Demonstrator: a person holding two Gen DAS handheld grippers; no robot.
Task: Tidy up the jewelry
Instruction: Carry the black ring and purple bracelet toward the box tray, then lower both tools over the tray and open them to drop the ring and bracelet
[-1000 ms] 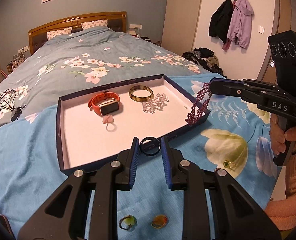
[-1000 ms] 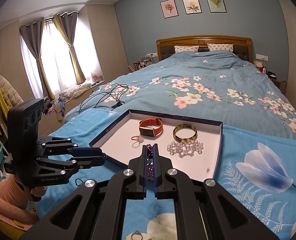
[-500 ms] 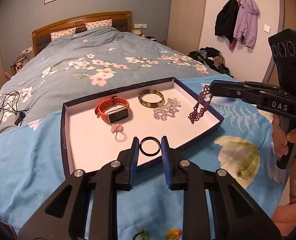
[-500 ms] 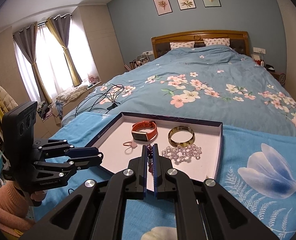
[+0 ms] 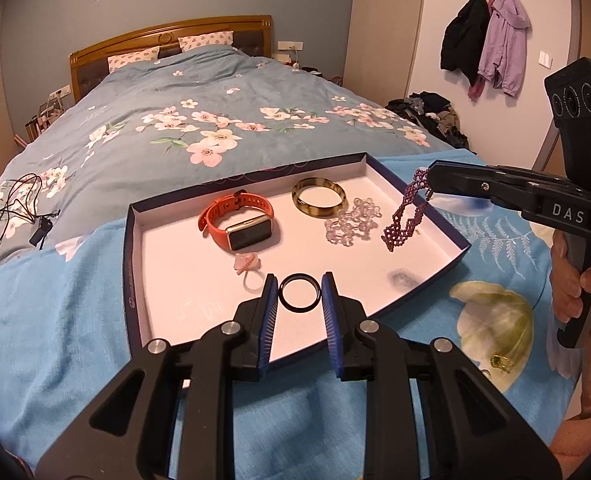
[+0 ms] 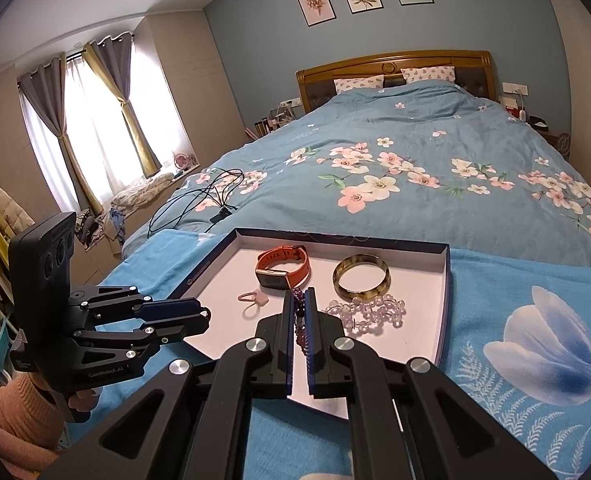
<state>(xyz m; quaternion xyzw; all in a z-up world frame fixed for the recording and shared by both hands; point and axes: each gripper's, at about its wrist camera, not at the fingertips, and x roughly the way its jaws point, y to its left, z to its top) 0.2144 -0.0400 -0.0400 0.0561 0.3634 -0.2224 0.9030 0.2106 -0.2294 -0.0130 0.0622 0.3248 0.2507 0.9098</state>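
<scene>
Two hand-held tongs above a shallow navy-rimmed tray (image 5: 129,240) that lies on a blue floral cloth spread over the foot of a bed (image 5: 199,120). The left tongs (image 5: 298,300) pinch a black ring (image 5: 299,293) edgewise between their blue pads, holding it over the tray's near edge. The right tongs (image 5: 426,184), gripped by a hand (image 5: 575,288) at the frame's right, are pressed together on one end of a purple beaded bracelet (image 5: 405,216), which hangs down over the tray's right side, its lower loop close to the white floor; contact with the floor cannot be judged. Already resting in the tray: an orange-strapped watch (image 5: 237,224), an amber bangle (image 5: 318,202), a clear bead bracelet (image 5: 353,226) and a small pink ring (image 5: 247,266). Step in hand, by judgement: carrying the two pieces in for placement, well into the sorting. The next move calls for lowering each piece onto bare floor, the bracelet to the right of the clear beads and the ring in the empty near area, then spreading the tongs without snagging the beads. A green-stoned ring (image 5: 501,361) lies on the cloth outside the tray, not yet collected.
</scene>
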